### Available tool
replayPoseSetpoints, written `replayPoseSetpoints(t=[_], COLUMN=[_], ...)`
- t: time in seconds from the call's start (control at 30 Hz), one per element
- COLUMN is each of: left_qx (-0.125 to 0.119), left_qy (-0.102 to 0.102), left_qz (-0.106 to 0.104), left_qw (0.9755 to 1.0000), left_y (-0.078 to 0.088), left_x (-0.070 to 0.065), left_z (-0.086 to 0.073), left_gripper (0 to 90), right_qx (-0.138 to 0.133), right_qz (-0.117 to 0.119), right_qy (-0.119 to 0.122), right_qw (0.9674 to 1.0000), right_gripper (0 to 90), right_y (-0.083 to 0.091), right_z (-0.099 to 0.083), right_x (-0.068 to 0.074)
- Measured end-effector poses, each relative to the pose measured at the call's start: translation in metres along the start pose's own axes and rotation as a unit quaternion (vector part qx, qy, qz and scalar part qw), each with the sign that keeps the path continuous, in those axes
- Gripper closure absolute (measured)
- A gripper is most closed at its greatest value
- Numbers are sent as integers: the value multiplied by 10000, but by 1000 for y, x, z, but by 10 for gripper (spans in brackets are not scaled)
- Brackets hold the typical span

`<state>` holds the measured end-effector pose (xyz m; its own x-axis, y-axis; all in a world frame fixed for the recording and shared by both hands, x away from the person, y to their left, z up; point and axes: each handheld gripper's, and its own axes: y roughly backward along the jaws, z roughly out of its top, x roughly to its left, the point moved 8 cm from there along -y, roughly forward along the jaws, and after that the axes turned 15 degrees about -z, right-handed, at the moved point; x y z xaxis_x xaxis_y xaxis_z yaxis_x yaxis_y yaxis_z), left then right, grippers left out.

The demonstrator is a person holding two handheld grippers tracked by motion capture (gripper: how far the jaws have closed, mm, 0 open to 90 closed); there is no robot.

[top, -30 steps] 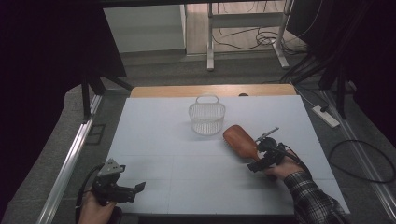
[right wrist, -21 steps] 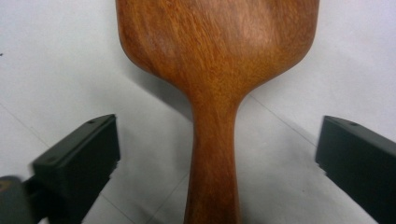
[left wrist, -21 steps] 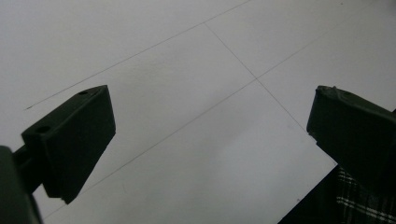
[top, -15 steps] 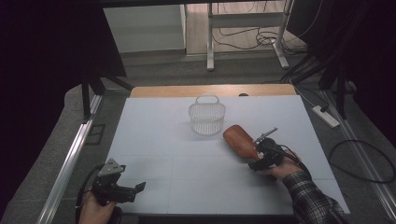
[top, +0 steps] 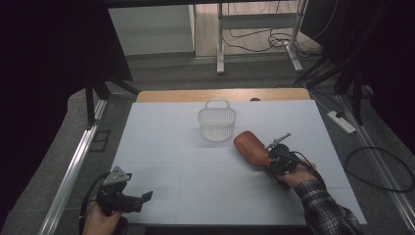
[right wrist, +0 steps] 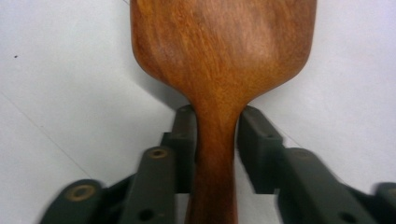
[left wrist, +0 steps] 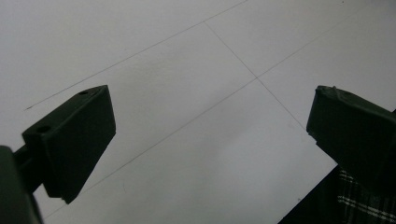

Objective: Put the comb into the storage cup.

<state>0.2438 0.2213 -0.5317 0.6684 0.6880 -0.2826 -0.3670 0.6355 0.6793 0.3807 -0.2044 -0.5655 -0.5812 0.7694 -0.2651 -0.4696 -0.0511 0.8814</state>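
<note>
Right claw (right wrist: 217,135) has just closed on the wooden brush (right wrist: 219,60) handle; left claw (left wrist: 210,126) wide.

A white table top (top: 171,147) is carrying everything here, its pale surface crossed by thin seam lines that are dividing it into panels, and a strip of bare wood (top: 195,95) is showing along its far edge. A white mesh basket (top: 217,122) with a small handle is standing upright on the far middle of the top. Just beside it, nearer and to the right, a brown wooden paddle brush (top: 250,148) is lying with its broad head pointing toward the basket; whether the two are touching is hard to tell.
</note>
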Motion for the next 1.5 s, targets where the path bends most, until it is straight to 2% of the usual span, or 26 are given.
replayPoseSetpoints(t=[0.07, 0.2, 0.43, 0.67, 0.73, 0.87, 1.1, 1.5], left_qx=[3, 3, 3, 57, 33, -228, -474, -383], left_qy=[-1, -5, -41, -281, -313, -231, -163, -448], left_qz=[2, 5, 32, 110, 68, -152, -280, -365], left_qw=[10000, 10000, 10000, 9995, 9995, 9994, 9984, 9976], left_y=[0, 0, 0, 0, 0, 2, 2, -9], left_x=[0, 0, 0, -4, -5, -7, -6, -7], left_z=[0, 0, 0, 1, 2, 6, 15, 32], left_gripper=[22, 22, 22, 13, 7, 1, 0, 0], right_qx=[126, 173, 2, -88, -113, -201, -449, -894], right_qz=[68, 147, 84, 36, 17, 56, 99, 162], right_qy=[-152, -260, -245, -309, -329, -375, -406, -323], right_qw=[9998, 9994, 9997, 9995, 9994, 9991, 9981, 9953], right_gripper=[716, 720, 724, 725, 724, 724, 724, 724], right_y=[0, 0, 3, 7, 9, 14, 24, 42], right_z=[0, -1, -1, -3, -3, -3, 0, 2], right_x=[-1, 0, -1, -3, -3, -5, -6, -2])
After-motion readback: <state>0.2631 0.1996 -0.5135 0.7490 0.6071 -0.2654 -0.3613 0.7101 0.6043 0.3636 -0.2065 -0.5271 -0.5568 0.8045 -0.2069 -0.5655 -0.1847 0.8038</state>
